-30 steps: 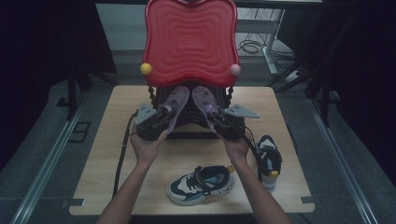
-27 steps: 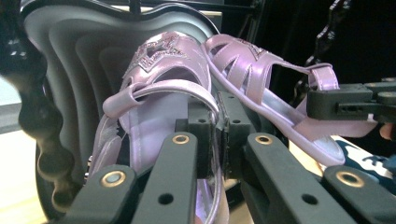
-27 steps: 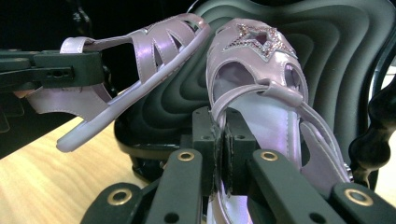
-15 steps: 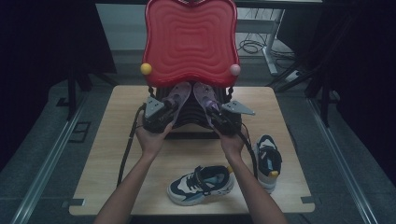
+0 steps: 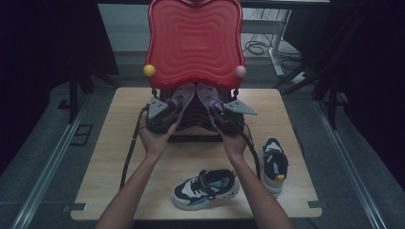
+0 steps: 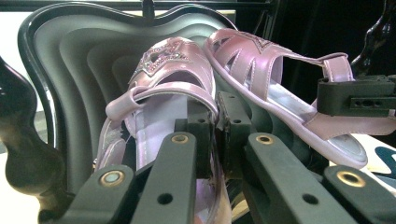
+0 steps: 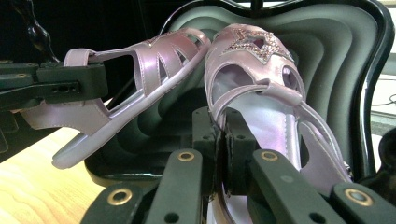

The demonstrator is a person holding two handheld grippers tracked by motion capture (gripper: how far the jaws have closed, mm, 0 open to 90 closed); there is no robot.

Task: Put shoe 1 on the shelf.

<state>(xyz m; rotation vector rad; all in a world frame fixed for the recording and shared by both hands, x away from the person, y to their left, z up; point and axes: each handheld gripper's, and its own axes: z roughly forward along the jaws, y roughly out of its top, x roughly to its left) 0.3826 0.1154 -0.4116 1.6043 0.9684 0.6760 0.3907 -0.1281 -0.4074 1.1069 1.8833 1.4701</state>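
High view, setting: a wooden table (image 5: pixel 119 157) is seen from above, with a red wavy-ribbed chair-like stand (image 5: pixel 193 43) at its far edge and a dark seat below the red back.
High view, sandals: two pink sandals are held up against the stand, the left sandal (image 5: pixel 180 95) and the right sandal (image 5: pixel 208 97), toes leaning together under the red back.
High view, tongs: the left gripper (image 5: pixel 168 109) and the right gripper (image 5: pixel 220 112) are each closed narrow on a sandal's heel end, a hand behind each.
High view, other shoes: a navy-and-white sneaker (image 5: pixel 206 187) lies near the table's front edge, and a second sneaker (image 5: pixel 274 164) lies to its right, both untouched.

Left gripper view, grip: the jaws are pinched nearly together on the back strap of the left sandal (image 6: pixel 159 93).
Left gripper view, look: glossy pink straps and a glittering star (image 6: pixel 161 55) on the toe are shown; the sole is thin and flat.
Left gripper view, neighbour: the right sandal (image 6: pixel 280 88) is gripped at its heel by the other tool.

Right gripper view, grip: the jaws are clamped narrow on the heel strap of the right sandal (image 7: pixel 254 93).
Right gripper view, neighbour: the left sandal (image 7: pixel 140 79) is held tilted, its toe touching the other's.

Progress, done: both sandals are judged lifted and brought as a pair to the stand.
Progress, left: setting them down and releasing appears outstanding; whether they rest on the seat cannot be told.
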